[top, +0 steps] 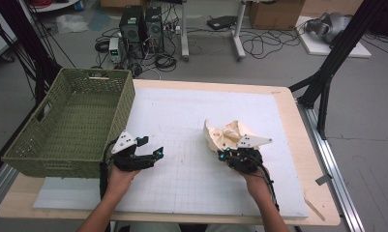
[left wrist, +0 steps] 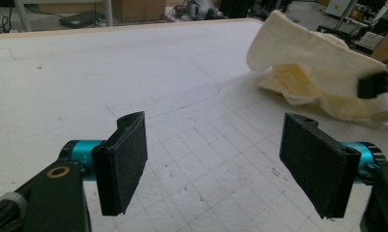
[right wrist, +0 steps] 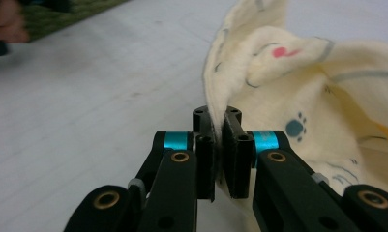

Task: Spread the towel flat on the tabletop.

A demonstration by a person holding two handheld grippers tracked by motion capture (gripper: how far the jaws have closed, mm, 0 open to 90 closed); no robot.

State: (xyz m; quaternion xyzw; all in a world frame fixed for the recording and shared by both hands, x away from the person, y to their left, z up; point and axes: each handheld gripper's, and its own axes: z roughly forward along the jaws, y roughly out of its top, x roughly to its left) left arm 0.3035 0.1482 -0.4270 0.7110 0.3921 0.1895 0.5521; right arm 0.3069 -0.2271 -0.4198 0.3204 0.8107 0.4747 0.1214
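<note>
A cream cloth [top: 225, 135] with small printed figures lies crumpled on the white mat, right of centre. My right gripper [top: 226, 154] is shut on its near edge; in the right gripper view the cloth [right wrist: 298, 72] rises from between the pressed pads [right wrist: 219, 140]. The cloth's pinched edge is lifted off the mat. My left gripper [top: 150, 147] hovers over the mat beside the basket, jaws wide apart with nothing between them. In the left gripper view the cloth [left wrist: 307, 63] lies ahead to the right beyond the open pads [left wrist: 128, 159].
A green woven basket [top: 32, 140] stands at the table's left edge, open side up. The white gridded mat [top: 182, 121] covers most of the wooden table. Beyond the table are computer cases, cables and a black frame leg on the floor.
</note>
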